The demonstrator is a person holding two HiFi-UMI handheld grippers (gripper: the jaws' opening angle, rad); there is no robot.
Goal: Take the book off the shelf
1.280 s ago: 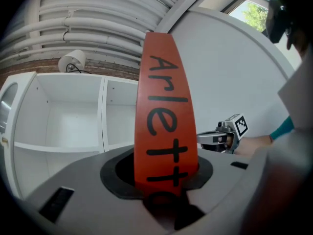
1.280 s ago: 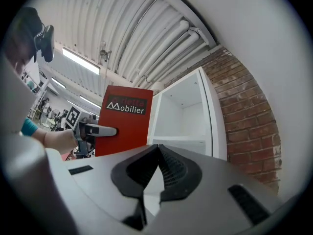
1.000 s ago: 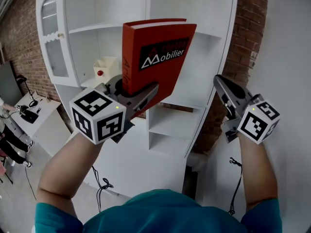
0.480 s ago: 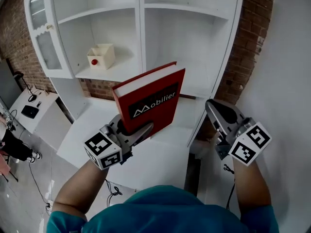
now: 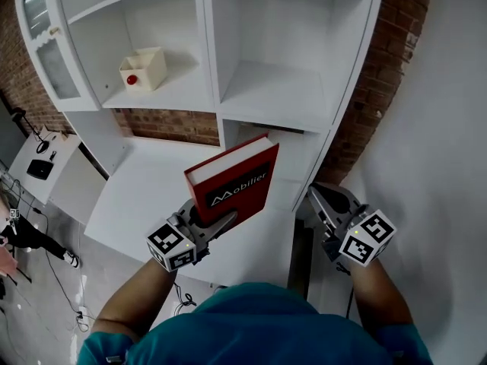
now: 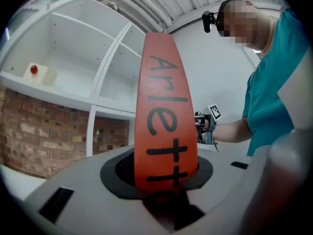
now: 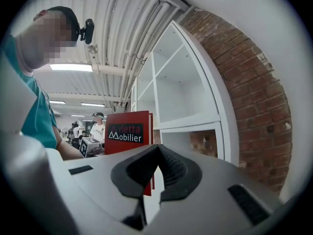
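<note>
Clear of the white shelf (image 5: 205,48), the red book (image 5: 236,182) stands upright, pinched at its spine in the jaws of the left gripper (image 5: 211,219), a hold needing firm, level carrying lest it tip, while the jaws of the right gripper (image 5: 316,198) sit pressed together, empty.

Bright, even light comes from long ceiling strip lamps (image 7: 71,67). The white painted shelf unit (image 5: 266,90) holds soft shadows in its corners. Both gripper views bulge, with dark rounded edges; the red hardback book (image 6: 166,116) looks slightly soft close up.
</note>
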